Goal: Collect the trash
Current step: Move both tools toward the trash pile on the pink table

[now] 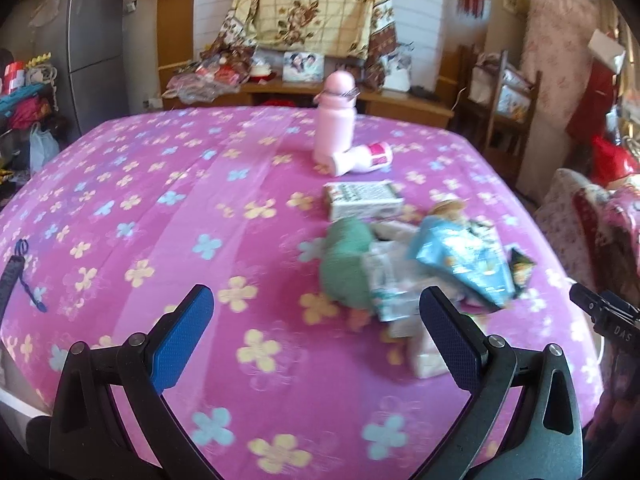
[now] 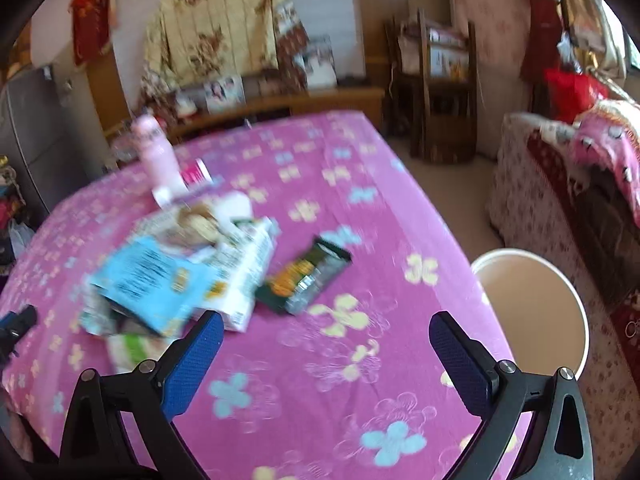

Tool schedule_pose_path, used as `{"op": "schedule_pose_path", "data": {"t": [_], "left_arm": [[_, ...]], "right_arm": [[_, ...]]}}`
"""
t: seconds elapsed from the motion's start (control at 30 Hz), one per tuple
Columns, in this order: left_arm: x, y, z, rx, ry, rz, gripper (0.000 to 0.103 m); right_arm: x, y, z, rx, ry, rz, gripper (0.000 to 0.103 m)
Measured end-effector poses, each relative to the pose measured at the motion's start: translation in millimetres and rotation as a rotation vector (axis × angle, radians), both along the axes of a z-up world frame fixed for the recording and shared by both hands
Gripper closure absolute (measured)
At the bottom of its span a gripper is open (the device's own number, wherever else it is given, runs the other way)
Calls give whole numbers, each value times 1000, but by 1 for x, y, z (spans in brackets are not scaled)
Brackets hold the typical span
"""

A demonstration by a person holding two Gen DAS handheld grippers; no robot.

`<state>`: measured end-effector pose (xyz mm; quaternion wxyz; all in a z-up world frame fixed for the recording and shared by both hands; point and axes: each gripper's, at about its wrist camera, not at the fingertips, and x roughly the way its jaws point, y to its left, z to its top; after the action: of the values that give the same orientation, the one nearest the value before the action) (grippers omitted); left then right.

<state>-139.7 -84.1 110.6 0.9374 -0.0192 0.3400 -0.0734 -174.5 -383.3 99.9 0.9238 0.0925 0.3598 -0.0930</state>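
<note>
A heap of trash lies on the pink flowered tablecloth: a light blue wrapper, a green crumpled piece, white packets and a printed carton. My left gripper hovers open just left of the heap, nothing between its blue pads. In the right wrist view the blue wrapper, a white carton and a dark snack wrapper lie ahead. My right gripper is open and empty above the cloth, near the dark wrapper. A beige bin stands beside the table's right edge.
A pink bottle stands at the far side with a small white-and-pink bottle lying by it. A sofa with pink bedding is on the right, wooden shelves and a low cabinet behind, a grey fridge at left.
</note>
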Motion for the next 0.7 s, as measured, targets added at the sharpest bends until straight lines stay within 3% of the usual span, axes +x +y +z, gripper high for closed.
{"op": "schedule_pose_path", "data": {"t": [0.3,0.7], "left_arm": [[-35,-25,33,11,-165,-21,1],[-56,-30,53,27,-268,-37,1]], "right_arm": [[-32,33,56,-83,-161,17,1],[-52,49,83,-128,-250,26,1]]}}
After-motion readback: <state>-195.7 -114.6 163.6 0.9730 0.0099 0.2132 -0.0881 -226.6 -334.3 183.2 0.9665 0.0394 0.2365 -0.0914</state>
